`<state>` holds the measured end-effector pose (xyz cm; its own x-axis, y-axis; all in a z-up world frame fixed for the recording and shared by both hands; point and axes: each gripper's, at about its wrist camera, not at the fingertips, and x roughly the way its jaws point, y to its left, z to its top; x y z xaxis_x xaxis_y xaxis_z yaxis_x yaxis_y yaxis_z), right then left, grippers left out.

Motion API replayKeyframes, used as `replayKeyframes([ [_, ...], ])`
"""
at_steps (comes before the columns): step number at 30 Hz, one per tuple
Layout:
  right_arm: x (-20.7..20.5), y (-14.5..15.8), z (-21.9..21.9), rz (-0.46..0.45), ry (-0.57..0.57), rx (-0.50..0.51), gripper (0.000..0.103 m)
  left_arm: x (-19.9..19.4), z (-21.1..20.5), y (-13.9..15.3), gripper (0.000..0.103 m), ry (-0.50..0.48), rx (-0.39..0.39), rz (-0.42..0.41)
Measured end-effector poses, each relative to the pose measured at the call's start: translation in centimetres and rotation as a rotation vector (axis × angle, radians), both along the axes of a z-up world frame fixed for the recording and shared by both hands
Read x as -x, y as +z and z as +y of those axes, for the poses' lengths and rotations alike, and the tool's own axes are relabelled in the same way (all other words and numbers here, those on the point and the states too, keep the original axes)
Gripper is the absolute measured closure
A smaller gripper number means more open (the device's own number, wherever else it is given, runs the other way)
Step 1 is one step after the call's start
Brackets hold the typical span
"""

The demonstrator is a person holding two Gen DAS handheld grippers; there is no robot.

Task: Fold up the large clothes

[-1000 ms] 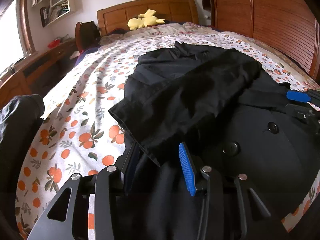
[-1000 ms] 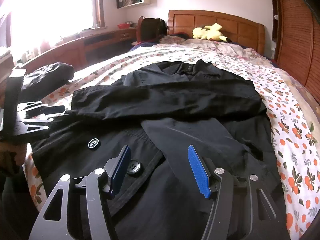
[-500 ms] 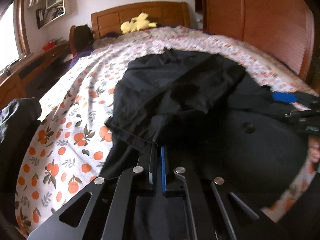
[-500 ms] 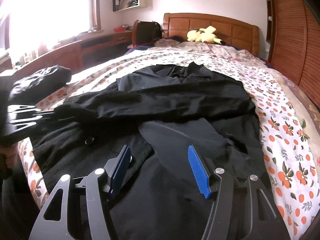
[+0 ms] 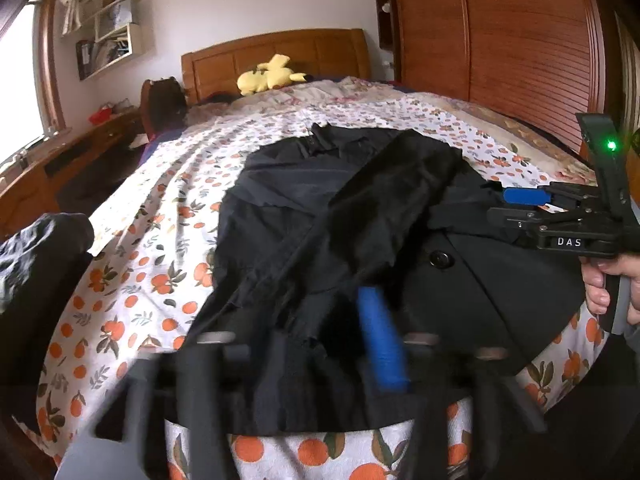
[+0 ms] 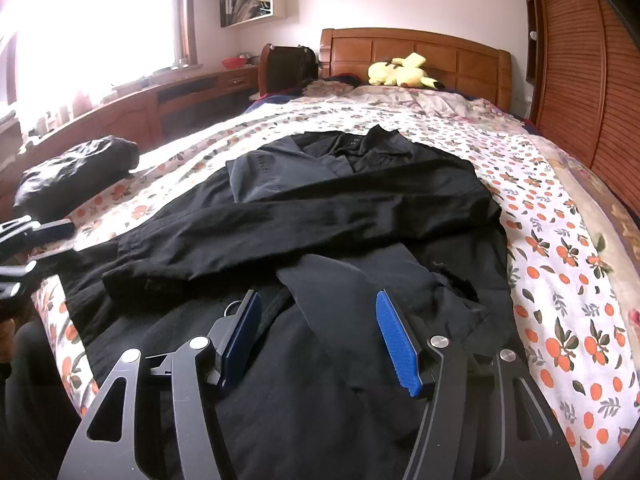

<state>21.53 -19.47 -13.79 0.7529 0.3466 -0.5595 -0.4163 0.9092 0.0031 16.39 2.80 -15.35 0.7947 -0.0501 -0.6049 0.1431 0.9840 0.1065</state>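
Nearest to me, my right hand-held gripper [image 6: 318,332] hangs released over the lower front of the large black buttoned coat [image 6: 320,248], its blue ribbed pads spread wide with nothing between them. My left hand-held gripper [image 5: 320,344] is badly blurred in its own view; one blue pad shows with dark cloth bunched in front of it, and I cannot tell whether it is clenched on the hem or free.

The coat lies face up on the bed with the orange-print white sheet [image 6: 560,240], hem toward me at the foot edge, collar toward the wooden headboard [image 6: 420,52]. One black sleeve [image 6: 300,224] is folded across the chest, its cuff near the coat's left edge.

I judge the step in hand to be taking the hem to fold the lower half up toward the collar. To do it well I would:
- grip both hem corners through all layers, not the top flap alone
- lift both sides evenly so the folded sleeve does not slide
- keep the button placket straight and lay the hem just short of the collar

Further off, a crumpled black bundle [image 6: 76,172] sits near the sheet's left edge, well apart from the coat, and a yellow plush toy [image 6: 400,72] lies by the headboard.
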Motion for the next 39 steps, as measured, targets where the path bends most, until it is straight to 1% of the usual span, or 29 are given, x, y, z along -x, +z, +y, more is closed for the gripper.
replayKeyframes([
  [2, 0.0, 0.0, 0.0, 0.001, 0.001, 0.003, 0.046, 0.5, 0.4, -0.1, 0.025, 0.013, -0.012, -0.014],
  [5, 0.0, 0.0, 0.0, 0.003, 0.002, 0.005, 0.046, 0.9, 1.3, -0.3, 0.01, 0.035, -0.01, -0.02],
  [8, 0.0, -0.1, 0.0, 0.008, 0.002, 0.01, 0.046, 1.3, 2.4, -0.7, 0.006, 0.059, -0.013, -0.024],
  [11, 0.0, -0.4, 0.2, 0.014, 0.003, 0.015, 0.046, 1.5, 3.8, -1.3, 0.005, 0.093, -0.029, -0.015],
  [21, -0.1, -1.2, 1.0, 0.03, 0.011, 0.036, 0.046, 1.9, 8.5, -3.8, 0.005, 0.186, -0.006, 0.051],
  [27, -0.5, -2.1, 1.3, 0.05, 0.008, 0.049, 0.046, 1.7, 9.7, -4.4, 0.005, 0.206, 0.007, 0.063],
  [34, -0.4, -2.2, 1.3, 0.057, -0.001, 0.057, 0.046, 1.0, 10.2, -4.8, 0.005, 0.211, 0.033, 0.08],
  [39, 0.7, -1.4, 0.6, 0.036, -0.015, 0.097, 0.046, 1.1, 9.9, -4.2, 0.005, 0.202, 0.068, 0.059],
])
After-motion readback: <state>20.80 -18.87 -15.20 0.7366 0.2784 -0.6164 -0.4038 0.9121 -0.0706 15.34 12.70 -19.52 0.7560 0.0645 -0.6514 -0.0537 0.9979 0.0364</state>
